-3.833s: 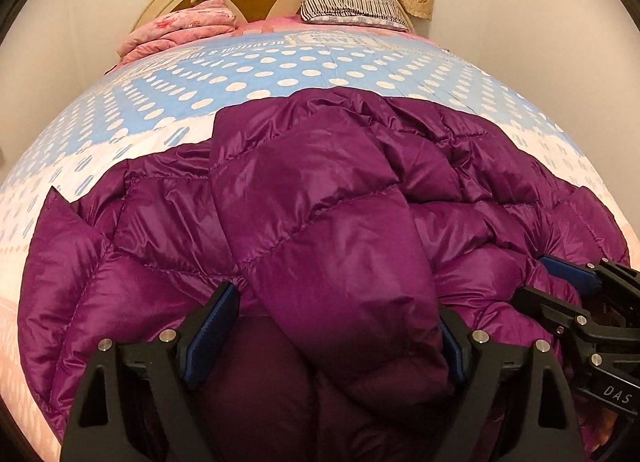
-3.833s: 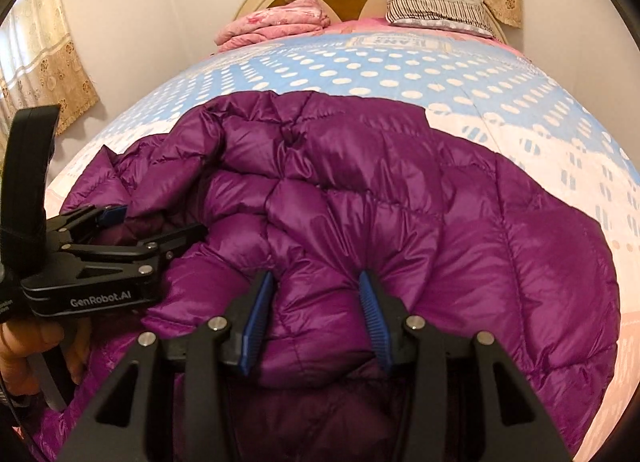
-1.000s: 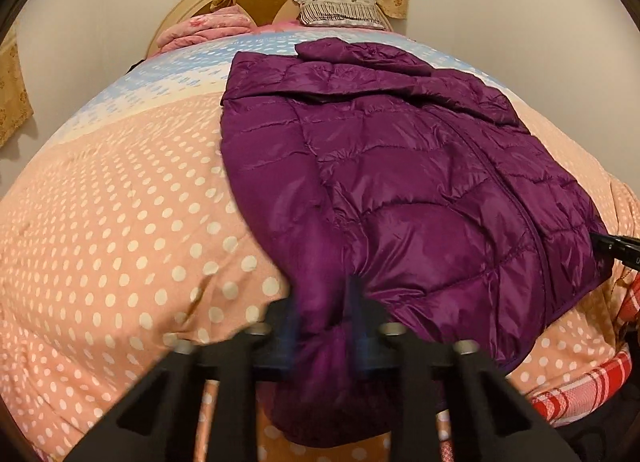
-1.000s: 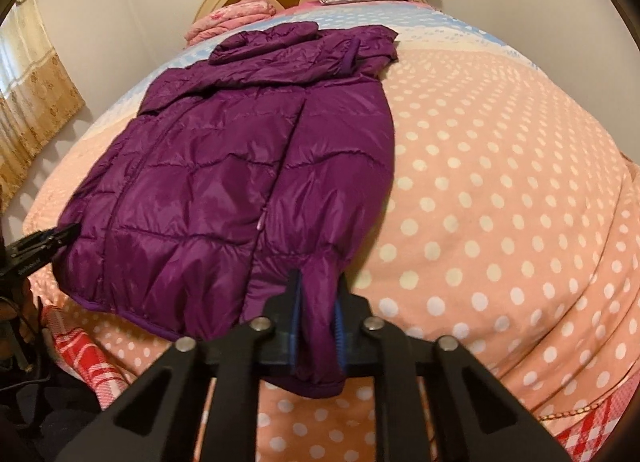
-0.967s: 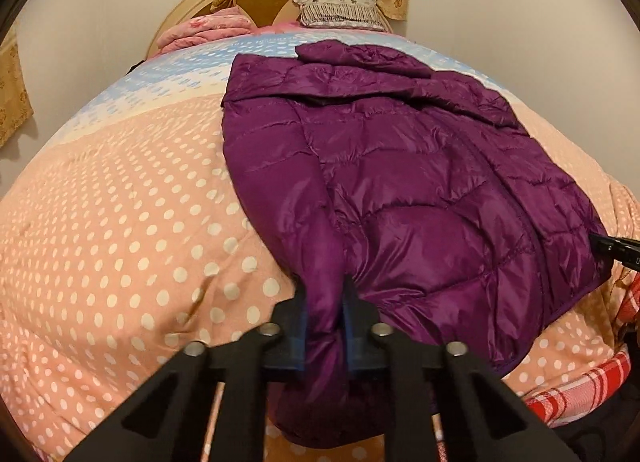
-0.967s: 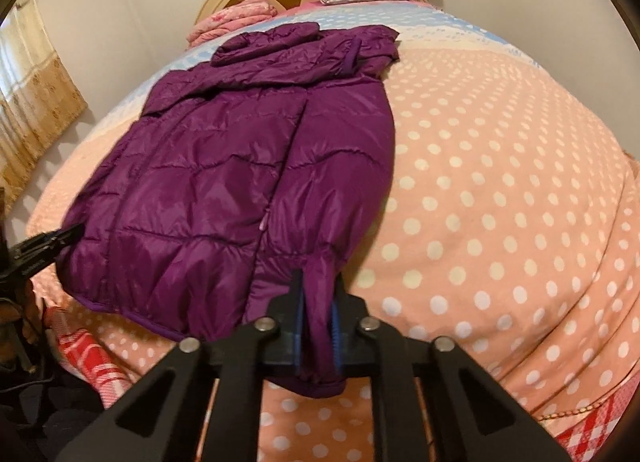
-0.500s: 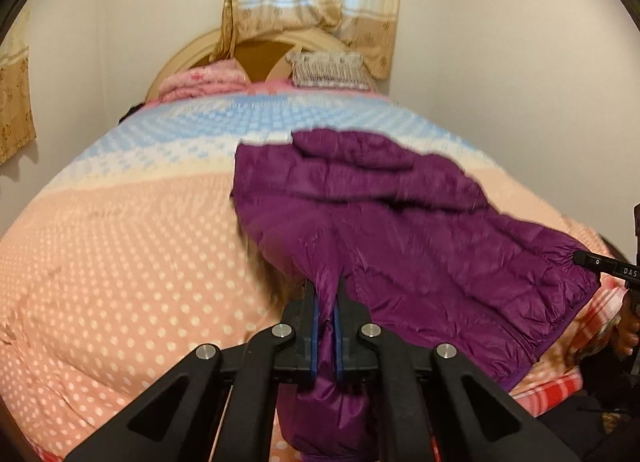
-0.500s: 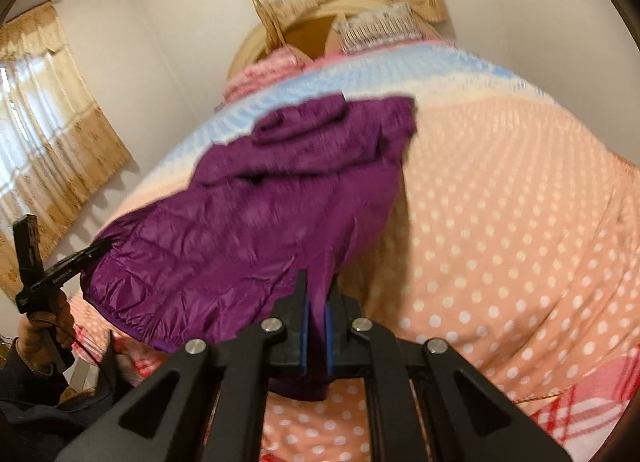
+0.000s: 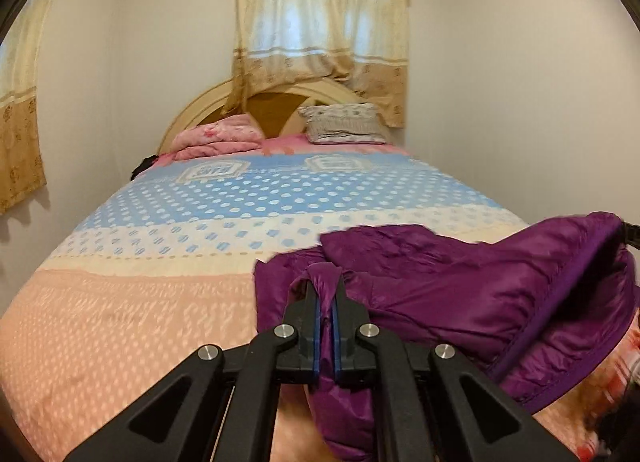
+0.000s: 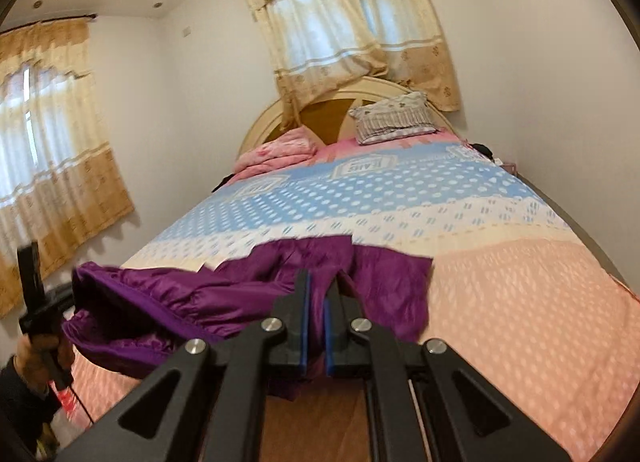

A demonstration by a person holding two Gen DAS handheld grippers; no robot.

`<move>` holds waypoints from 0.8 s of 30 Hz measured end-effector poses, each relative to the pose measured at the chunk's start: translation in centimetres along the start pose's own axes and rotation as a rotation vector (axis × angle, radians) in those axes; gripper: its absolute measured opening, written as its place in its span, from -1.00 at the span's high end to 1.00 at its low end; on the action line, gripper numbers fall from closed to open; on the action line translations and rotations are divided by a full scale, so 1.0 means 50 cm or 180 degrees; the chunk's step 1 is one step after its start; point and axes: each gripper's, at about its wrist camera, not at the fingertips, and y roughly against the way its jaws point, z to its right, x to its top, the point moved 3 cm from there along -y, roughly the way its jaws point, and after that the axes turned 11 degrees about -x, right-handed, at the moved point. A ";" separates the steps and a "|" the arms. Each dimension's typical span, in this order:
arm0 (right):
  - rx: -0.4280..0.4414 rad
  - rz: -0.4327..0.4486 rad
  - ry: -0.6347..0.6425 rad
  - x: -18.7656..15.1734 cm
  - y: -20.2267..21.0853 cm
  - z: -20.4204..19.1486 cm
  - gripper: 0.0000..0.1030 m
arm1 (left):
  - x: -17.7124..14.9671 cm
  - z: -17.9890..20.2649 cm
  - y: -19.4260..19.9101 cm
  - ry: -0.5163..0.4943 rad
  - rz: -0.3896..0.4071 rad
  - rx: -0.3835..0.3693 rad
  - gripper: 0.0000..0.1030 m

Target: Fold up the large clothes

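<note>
- White walls and curtained windows [image 9: 320, 29] frame a wide bed [image 9: 120, 302] whose cover runs from peach dots at the near end through cream to blue dots toward the arched headboard [image 10: 320, 109].
- No bin, basket or box shows in either view; the bed alone carries things.
- Against the headboard lie a striped grey pillow [image 9: 344, 123] and, beside it, a folded pink blanket [image 9: 218, 137], both well apart from the garment.
- Purple puffer jacket [image 9: 460, 290] is at the near end of the bed, partly lifted off the peach cover and blurred; its far part rests on the cover.
- Left gripper [image 9: 326, 322] is clamped narrow on a pinch of the jacket's edge, fabric bunched between the blue pads.
- Right gripper [image 10: 316, 318] is likewise closed tight on purple fabric at the other side.
- Stretched between the two grips, the raised hem runs crosswise to the bed; the body's long axis points toward the headboard.
- A bare hand [image 10: 40, 354] grips the left tool's handle in the right wrist view.
</note>
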 end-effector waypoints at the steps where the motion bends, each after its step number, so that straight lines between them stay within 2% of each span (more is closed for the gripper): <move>1: -0.0041 -0.0005 -0.0009 0.010 -0.027 -0.002 0.85 | 0.007 -0.012 -0.023 0.0026 -0.0017 -0.0017 0.95; 4: -0.0118 -0.0032 -0.0035 0.032 -0.089 0.000 0.85 | 0.016 -0.033 -0.083 0.0056 -0.0060 -0.0006 0.92; 8: -0.0179 -0.0084 -0.0021 0.035 -0.119 0.008 0.85 | 0.019 -0.060 -0.132 0.0136 -0.0106 -0.0039 0.82; 9: -0.0191 -0.0119 -0.0036 0.037 -0.137 0.012 0.85 | 0.017 -0.064 -0.139 0.0154 -0.0115 -0.0006 0.57; 10: -0.0202 -0.0140 -0.0059 0.036 -0.148 0.017 0.85 | 0.014 -0.067 -0.139 0.0167 -0.0099 0.0079 0.11; 11: -0.0213 -0.0156 -0.0073 0.035 -0.155 0.019 0.85 | 0.014 -0.075 -0.135 0.0179 -0.0027 0.0233 -0.13; 12: -0.0223 -0.0192 -0.0096 0.035 -0.170 0.024 0.85 | 0.014 -0.079 -0.128 0.0193 0.0055 0.0332 -0.47; 13: -0.0235 -0.0218 -0.0122 0.035 -0.184 0.028 0.85 | 0.015 -0.088 -0.125 0.0225 0.0160 0.0428 -0.57; 15: -0.0250 -0.0271 -0.0169 0.035 -0.211 0.032 0.85 | 0.014 -0.103 -0.134 0.0272 0.0212 0.0503 -0.60; 20: -0.0454 -0.0466 -0.0183 0.037 -0.332 0.029 0.81 | -0.009 -0.123 -0.217 0.0286 -0.0066 0.0767 -0.60; 21: -0.0525 -0.0551 -0.0193 0.032 -0.359 0.034 0.70 | -0.013 -0.123 -0.232 0.0283 -0.0100 0.0793 -0.60; 23: -0.0693 -0.0701 -0.0184 0.016 -0.406 0.039 0.13 | -0.027 -0.120 -0.261 0.0283 -0.0208 0.0938 -0.60; 24: -0.0713 -0.0697 -0.0198 0.010 -0.413 0.038 -0.38 | -0.031 -0.113 -0.271 0.0251 -0.0228 0.0995 -0.60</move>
